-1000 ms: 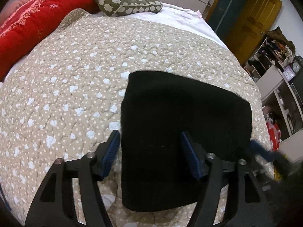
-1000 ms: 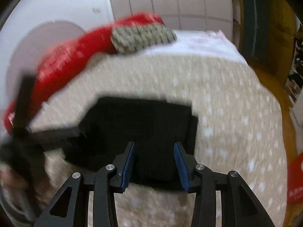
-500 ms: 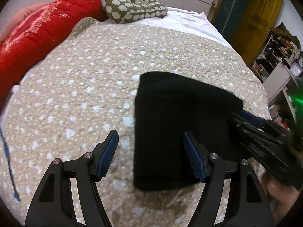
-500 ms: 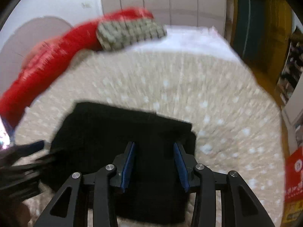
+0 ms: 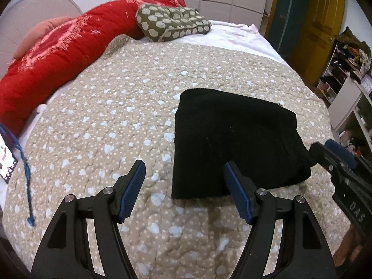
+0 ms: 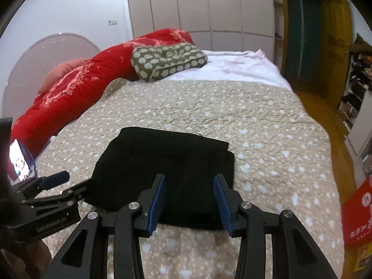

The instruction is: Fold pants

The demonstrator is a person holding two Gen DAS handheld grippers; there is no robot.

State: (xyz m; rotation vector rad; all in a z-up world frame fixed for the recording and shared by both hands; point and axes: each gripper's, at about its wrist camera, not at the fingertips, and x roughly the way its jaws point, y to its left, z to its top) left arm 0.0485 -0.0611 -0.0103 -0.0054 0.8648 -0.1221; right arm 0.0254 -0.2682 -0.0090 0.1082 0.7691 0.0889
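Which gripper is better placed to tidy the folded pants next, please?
Probably the right gripper: it points squarely at the near edge of the pants, fingers open. The left gripper sits off to their left, mostly over the bedspread.

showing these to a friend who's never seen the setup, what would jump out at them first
The folded black pants lying on the beige spotted quilt, right of centre, with both open grippers just short of them. Behind, a bright red duvet runs along the bed's left edge, and a green patterned pillow sits at the head.
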